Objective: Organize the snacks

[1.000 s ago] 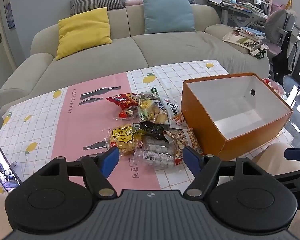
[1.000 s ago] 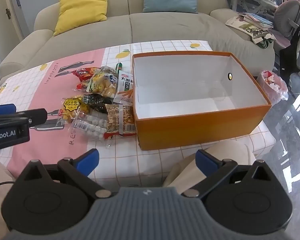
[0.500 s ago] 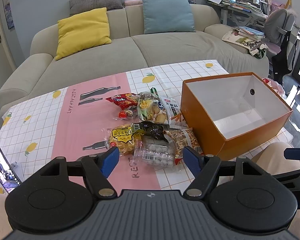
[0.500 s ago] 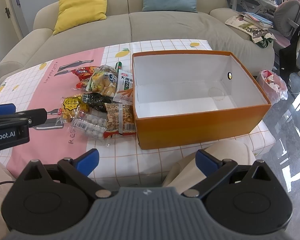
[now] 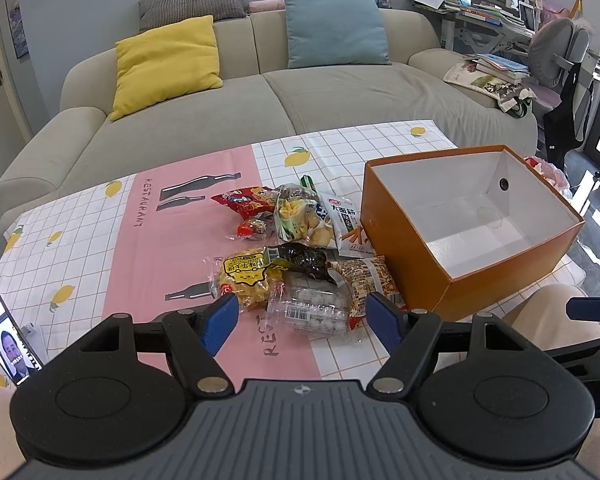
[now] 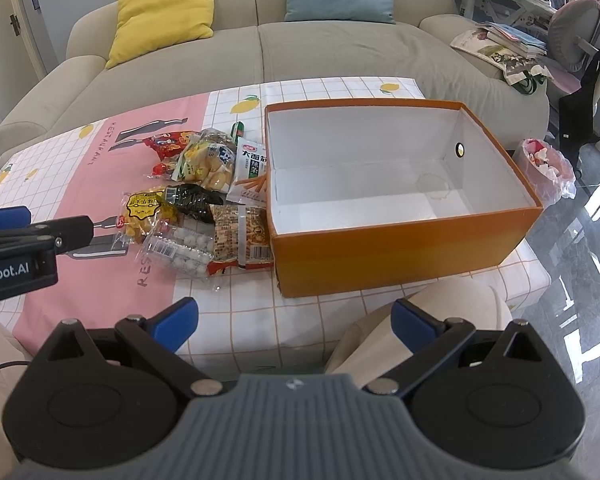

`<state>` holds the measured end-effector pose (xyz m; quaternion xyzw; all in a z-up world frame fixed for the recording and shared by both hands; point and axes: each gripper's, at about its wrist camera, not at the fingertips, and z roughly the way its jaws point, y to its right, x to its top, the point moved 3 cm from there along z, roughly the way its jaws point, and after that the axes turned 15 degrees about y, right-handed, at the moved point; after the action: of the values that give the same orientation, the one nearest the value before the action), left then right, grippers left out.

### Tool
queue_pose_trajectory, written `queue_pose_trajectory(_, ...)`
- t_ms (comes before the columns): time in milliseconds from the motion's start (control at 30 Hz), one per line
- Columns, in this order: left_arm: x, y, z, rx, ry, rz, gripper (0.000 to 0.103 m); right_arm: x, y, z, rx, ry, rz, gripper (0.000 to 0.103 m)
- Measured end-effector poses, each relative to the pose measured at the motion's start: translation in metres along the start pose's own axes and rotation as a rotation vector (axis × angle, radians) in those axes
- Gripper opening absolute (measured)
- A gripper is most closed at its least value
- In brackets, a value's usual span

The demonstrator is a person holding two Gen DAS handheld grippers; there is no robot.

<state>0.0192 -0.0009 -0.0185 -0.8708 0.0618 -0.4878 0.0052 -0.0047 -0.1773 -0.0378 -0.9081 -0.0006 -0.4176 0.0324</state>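
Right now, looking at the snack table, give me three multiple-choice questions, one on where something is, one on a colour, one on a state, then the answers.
1. Where does the snack pile lie relative to the box?
A. Inside it
B. On the tablecloth beside its left wall
C. On the sofa

2. What colour is the box outside?
A. Orange
B. Blue
C. Green

3. What state is the left claw in?
A. Shut on a packet
B. Open, holding nothing
C. Out of view

Answers:
1. B, the packets lie against the box's left wall.
2. A, its outer walls are orange, its inside white.
3. B, its blue fingers stand wide apart above the clear packet.
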Motion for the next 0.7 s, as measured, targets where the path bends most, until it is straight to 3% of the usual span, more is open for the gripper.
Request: queue_pose_trajectory(700,0.0002,0.0006,-0.001,-0.002,0.002,-0.001,0.085,-0.0023,-0.0002,-0.0001,-0.005,-0.012,-0.001,0.1)
